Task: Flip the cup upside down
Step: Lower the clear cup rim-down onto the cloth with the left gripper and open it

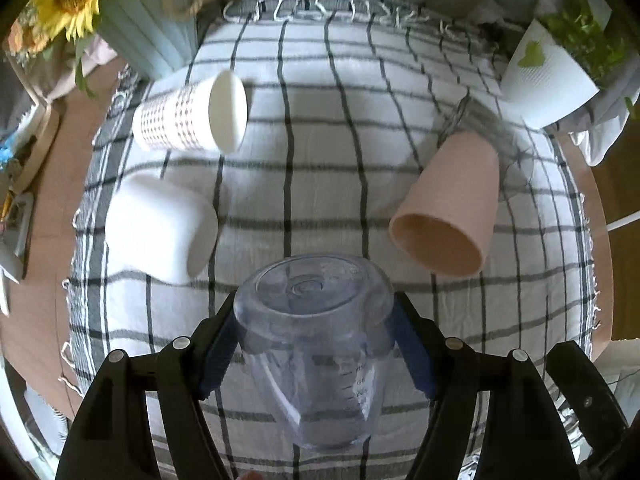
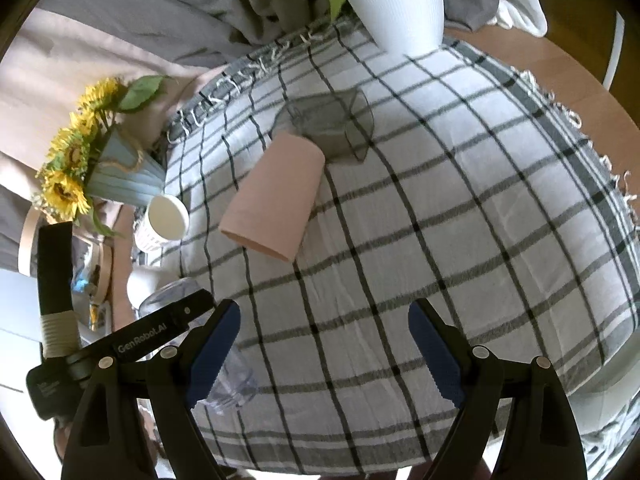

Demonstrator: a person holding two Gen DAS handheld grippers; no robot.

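My left gripper is shut on a clear plastic measuring cup, its base facing away from me and its mouth toward the camera, held above the checked cloth. The same cup shows partly in the right wrist view beside the left gripper's body. My right gripper is open and empty above the cloth. A pink cup, a white cup and a dotted paper cup lie on their sides. A clear glass lies behind the pink cup.
A blue vase of sunflowers stands at the cloth's far left. A white plant pot stands at the far right. The wooden table edge shows around the cloth, with clutter at the left.
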